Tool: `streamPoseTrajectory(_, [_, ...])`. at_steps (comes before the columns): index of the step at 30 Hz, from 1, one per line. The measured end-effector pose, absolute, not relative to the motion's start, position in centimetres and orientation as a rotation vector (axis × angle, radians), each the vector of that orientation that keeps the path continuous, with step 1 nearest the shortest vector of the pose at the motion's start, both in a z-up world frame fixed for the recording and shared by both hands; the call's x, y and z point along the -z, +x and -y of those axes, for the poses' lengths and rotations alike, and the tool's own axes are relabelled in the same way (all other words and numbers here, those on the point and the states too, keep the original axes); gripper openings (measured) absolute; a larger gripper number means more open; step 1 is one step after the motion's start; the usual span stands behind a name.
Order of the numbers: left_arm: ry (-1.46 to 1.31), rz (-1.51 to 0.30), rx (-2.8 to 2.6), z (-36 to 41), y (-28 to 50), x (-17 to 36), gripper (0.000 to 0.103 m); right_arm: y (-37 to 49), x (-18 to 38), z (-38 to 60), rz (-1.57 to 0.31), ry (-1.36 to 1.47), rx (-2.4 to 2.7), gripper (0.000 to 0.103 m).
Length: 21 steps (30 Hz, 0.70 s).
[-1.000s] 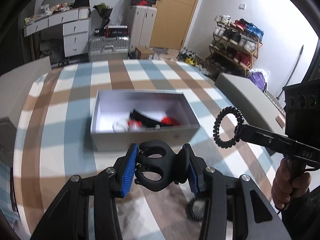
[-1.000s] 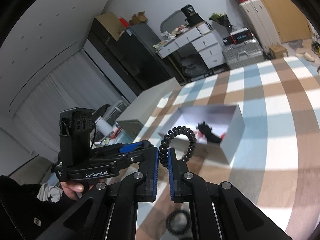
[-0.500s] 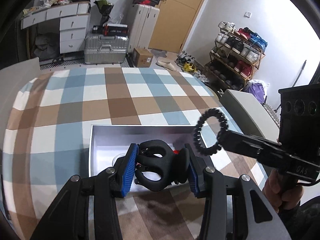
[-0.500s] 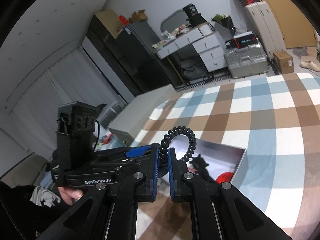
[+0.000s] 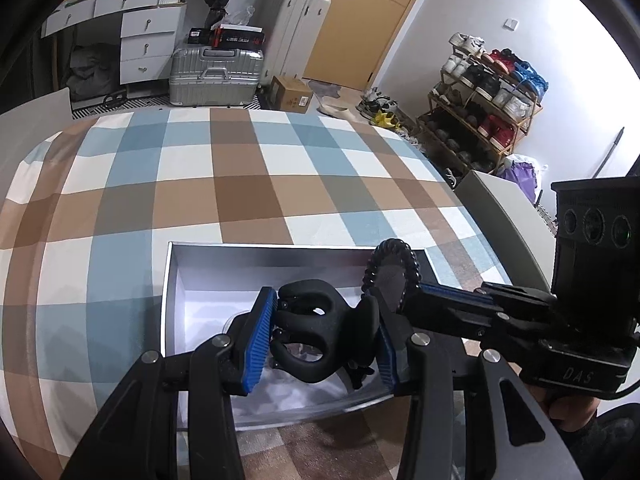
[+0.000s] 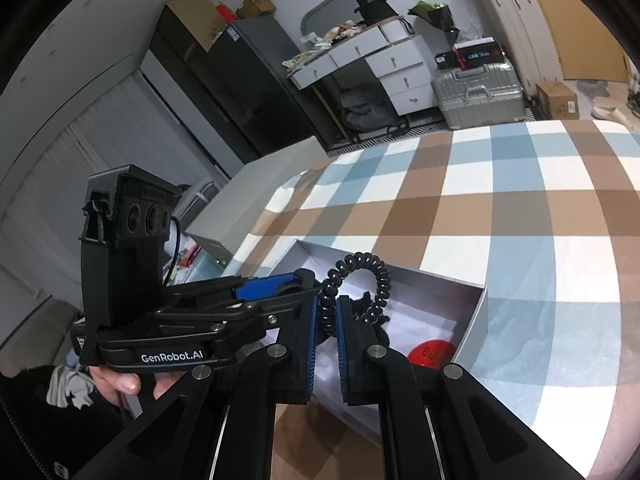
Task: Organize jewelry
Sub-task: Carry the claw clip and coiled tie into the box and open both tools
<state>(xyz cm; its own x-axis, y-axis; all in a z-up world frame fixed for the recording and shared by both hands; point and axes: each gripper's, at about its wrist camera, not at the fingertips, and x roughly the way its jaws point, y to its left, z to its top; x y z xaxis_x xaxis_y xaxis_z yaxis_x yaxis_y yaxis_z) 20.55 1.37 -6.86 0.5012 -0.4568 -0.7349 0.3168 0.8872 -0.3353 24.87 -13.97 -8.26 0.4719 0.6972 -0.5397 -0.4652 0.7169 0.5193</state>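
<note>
My left gripper [image 5: 320,338] is shut on a black hair claw clip [image 5: 316,336] and holds it over the open white box [image 5: 256,252]. My right gripper [image 6: 328,320] is shut on a black spiral hair tie [image 6: 360,280], which also shows in the left wrist view [image 5: 390,270] above the box's right part. The left gripper shows in the right wrist view [image 6: 304,280] close beside the right one. The box [image 6: 472,316] holds a red item [image 6: 432,354] and a black item, partly hidden.
The box sits on a table with a blue, brown and white checked cloth [image 5: 240,184]. A grey chair back [image 5: 504,216] stands at the table's right. Suitcases [image 5: 216,76], drawers and a shoe rack [image 5: 488,100] stand beyond the table.
Both grippers have moved forward over the box with their items still held. The right gripper has come in close to the left one.
</note>
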Motion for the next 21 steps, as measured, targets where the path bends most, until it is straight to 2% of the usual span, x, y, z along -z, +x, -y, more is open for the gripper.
streamPoseTrajectory(9, [-0.183, -0.95, 0.447, -1.6, 20.9, 6.9, 0.04, 24.8, 8.4, 14.7, -0.811, 0.344, -0.678, 0.014])
streamPoseTrajectory(11, [-0.17, -0.958, 0.444, -1.5, 20.8, 6.8, 0.047, 24.4, 8.1, 15.0, -0.796, 0.345, -0.673, 0.022])
streamPoseTrajectory(13, [-0.167, -0.945, 0.435, -1.6, 20.5, 6.6, 0.064, 23.8, 7.6, 15.5, -0.775, 0.354, -0.661, 0.031])
streamPoseTrajectory(15, [-0.166, -0.915, 0.433, -1.8, 20.0, 6.0, 0.071, 23.1, 7.2, 16.0, -0.76, 0.361, -0.651, 0.034])
streamPoseTrajectory(18, [-0.149, -0.879, 0.424, -1.9, 19.2, 5.3, 0.075, 22.1, 6.8, 16.9, -0.739, 0.38, -0.636, 0.038])
streamPoseTrajectory(21, [-0.13, -0.856, 0.425, -1.9, 18.4, 4.8, 0.075, 20.9, 6.3, 17.6, -0.719, 0.392, -0.612, 0.054])
